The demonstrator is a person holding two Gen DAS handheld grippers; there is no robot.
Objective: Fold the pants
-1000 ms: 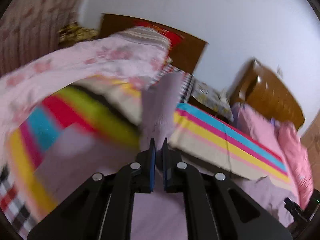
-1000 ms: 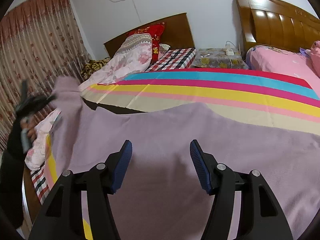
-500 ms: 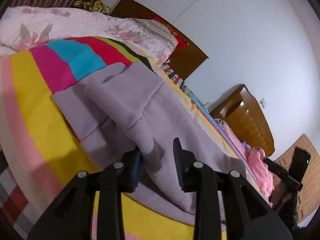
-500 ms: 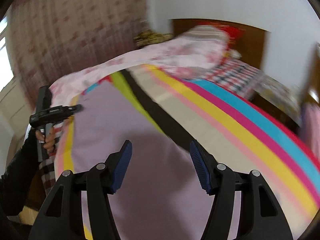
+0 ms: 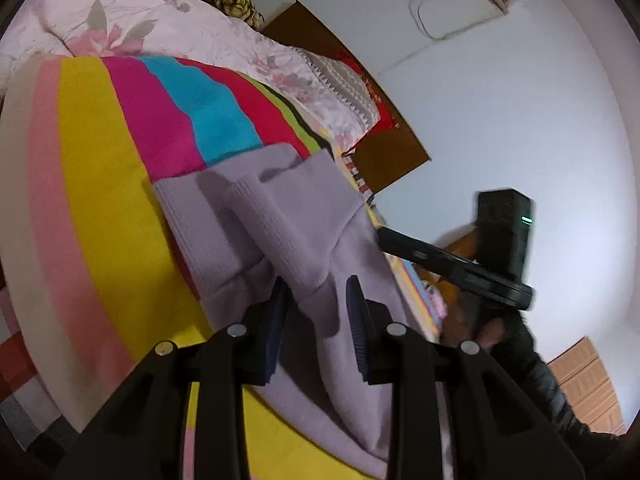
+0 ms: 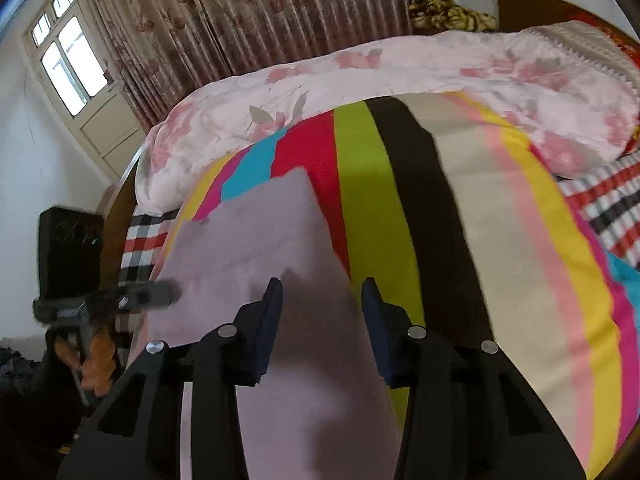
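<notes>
lilac pants (image 5: 276,220) are being laid on a striped blanket (image 5: 100,200), long axis running away from both grippers. a raised fold is being straddled by the parted, empty left gripper (image 5: 316,312); the right gripper (image 6: 322,312), also parted and empty, is being held over flat cloth.

Bedroom interior. Walls (image 5: 520,100) are plain white, with a loose cable (image 5: 436,12) run high on one. The bed (image 6: 500,240) carries a broad multicoloured striped blanket, with a pink floral quilt (image 6: 360,76) bunched along its far side and a checked sheet (image 6: 612,212) beneath. A dark wooden headboard (image 5: 384,152) stands against the wall. Floor-length floral curtains (image 6: 240,12) hang behind the bed. A framed window (image 6: 68,60) admits bright daylight. Lighter wooden furniture (image 5: 588,384) sits at one edge, partly visible.
</notes>
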